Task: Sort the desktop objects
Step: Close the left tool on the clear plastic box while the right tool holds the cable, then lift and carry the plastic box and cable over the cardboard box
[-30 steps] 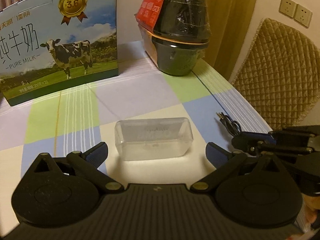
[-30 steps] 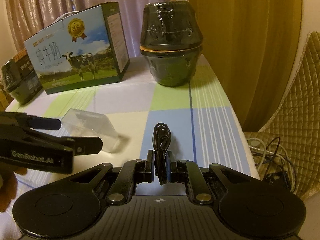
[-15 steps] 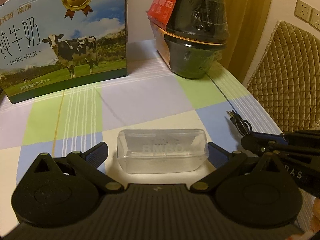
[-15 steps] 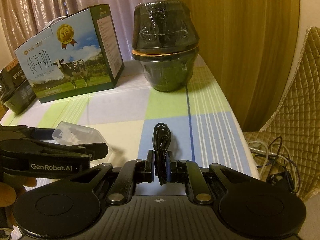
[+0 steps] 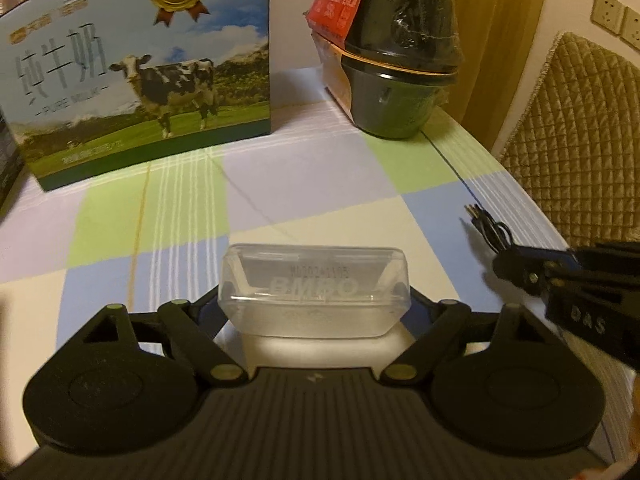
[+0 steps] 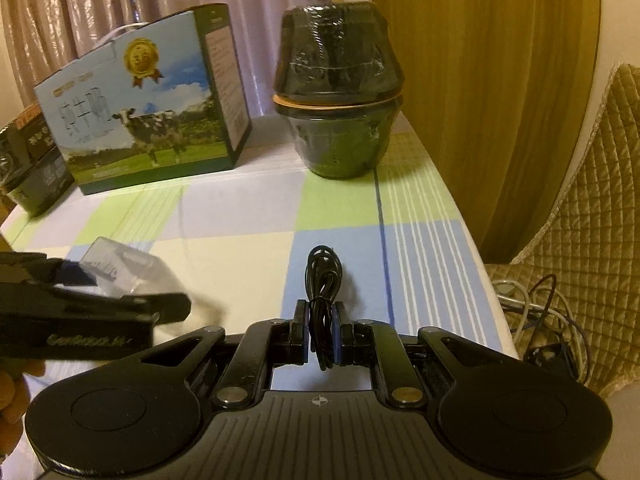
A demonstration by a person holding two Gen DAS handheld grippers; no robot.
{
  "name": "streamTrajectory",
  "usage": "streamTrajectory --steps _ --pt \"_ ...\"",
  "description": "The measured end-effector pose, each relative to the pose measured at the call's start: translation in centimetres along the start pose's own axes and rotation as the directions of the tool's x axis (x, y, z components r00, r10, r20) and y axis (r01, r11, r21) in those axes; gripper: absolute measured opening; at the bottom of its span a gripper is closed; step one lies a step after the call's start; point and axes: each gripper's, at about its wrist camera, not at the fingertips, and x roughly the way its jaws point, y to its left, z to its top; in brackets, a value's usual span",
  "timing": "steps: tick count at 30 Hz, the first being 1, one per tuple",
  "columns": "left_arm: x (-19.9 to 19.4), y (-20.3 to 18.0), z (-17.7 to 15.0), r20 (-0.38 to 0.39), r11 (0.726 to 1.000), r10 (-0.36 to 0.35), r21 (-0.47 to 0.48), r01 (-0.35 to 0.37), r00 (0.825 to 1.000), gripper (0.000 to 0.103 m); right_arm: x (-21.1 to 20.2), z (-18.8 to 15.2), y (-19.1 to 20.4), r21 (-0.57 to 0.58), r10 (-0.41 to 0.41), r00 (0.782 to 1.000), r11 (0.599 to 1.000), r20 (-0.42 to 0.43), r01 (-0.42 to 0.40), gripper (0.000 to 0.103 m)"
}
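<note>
Left wrist view: a clear plastic box [image 5: 316,292] is seen lying on the checked tablecloth [image 5: 304,176], lodged between the fingers of the left gripper [image 5: 316,304]. Its jaws have just been closing, and the pads appear to be pressed against the box's two short ends; the box is taken endwise, probably because that span just fits the spread of the fingers. In the right wrist view a coiled black cable [image 6: 323,288] is clenched upright by the right gripper [image 6: 322,336], its loop standing clear of the cloth, so it is judged to be held ready for stowing once the box is steadied. A milk carton [image 5: 136,68] and a stack of wrapped black bowls [image 5: 400,48] are kept well apart at the far edge, out of the working space.
</note>
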Motion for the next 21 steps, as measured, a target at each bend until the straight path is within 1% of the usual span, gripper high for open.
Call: streamTrajectory --steps 6,11,15,19,21 --pt "-4.9 0.6 -3.4 -0.003 0.999 -0.025 -0.02 0.025 1.0 0.083 -4.0 -2.6 2.8 -0.02 0.037 0.999 0.999 0.013 -0.036 0.008" --pt "-9.2 1.0 -6.7 -0.001 0.999 -0.009 -0.042 0.009 1.0 0.083 -7.7 -5.1 5.5 -0.052 0.067 0.998 0.996 0.018 -0.066 0.008" --pt "-13.0 1.6 -9.3 -0.007 0.997 0.004 -0.071 -0.004 1.0 0.083 -11.2 -6.6 7.7 -0.087 0.09 0.995 0.992 0.039 -0.086 0.008" --pt "-17.0 2.3 -11.3 0.005 0.995 0.023 -0.098 -0.022 1.0 0.083 -14.8 -7.6 9.4 -0.089 0.103 0.993 0.991 0.065 -0.097 0.008" --pt "-18.9 2.5 -12.1 0.011 0.994 0.017 -0.108 -0.016 1.0 0.083 -16.6 -8.2 10.2 -0.078 0.111 0.991 0.991 0.077 -0.105 0.008"
